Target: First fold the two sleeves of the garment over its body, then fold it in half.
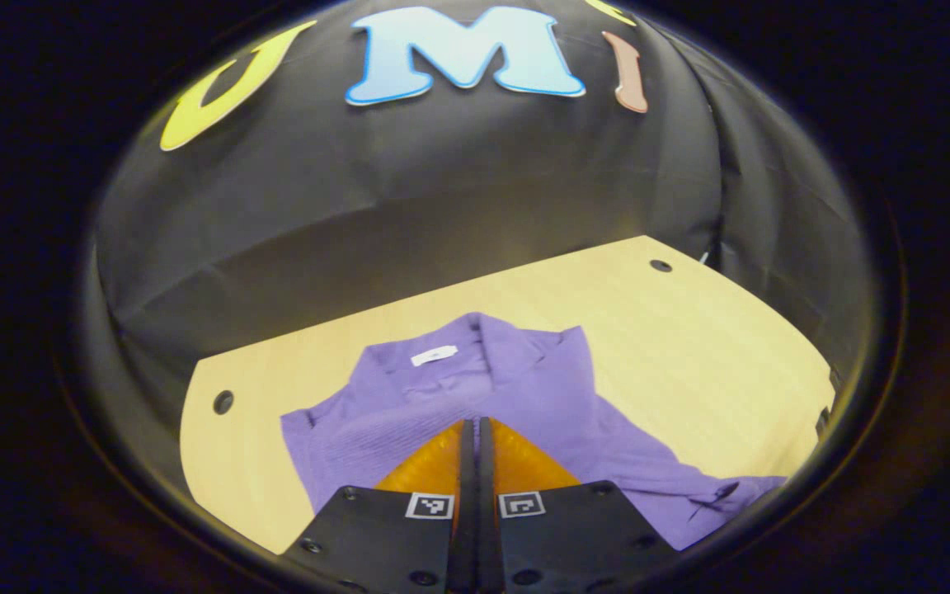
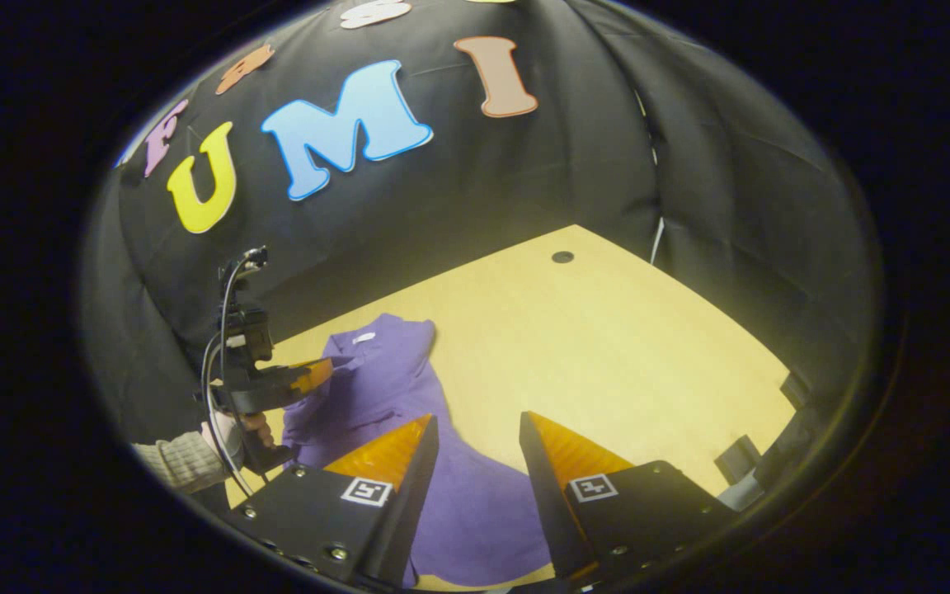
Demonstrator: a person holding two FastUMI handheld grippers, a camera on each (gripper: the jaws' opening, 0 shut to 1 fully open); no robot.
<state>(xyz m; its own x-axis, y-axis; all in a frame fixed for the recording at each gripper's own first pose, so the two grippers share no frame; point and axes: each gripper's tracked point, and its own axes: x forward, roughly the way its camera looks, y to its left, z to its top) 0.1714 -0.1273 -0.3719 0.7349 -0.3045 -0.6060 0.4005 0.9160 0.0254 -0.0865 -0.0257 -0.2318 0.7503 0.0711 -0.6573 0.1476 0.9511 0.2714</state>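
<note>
The purple garment (image 1: pixel 524 396) lies spread on the wooden bench (image 1: pixel 689 346). The left claw (image 1: pixel 475 425) is squeezed tight together above it; whether it pinches cloth, one cannot tell. The right claw (image 2: pixel 475 429) is wide open, holding nothing.

Both views are evenly lit from above, the desk (image 1: pixel 689 346) being rendered bright and warm. Only soft shadows are cast beside the purple garment (image 1: pixel 524 388). Straight edges are bowed by strong fisheye distortion, and the rims are darkened and slightly blurred.
</note>
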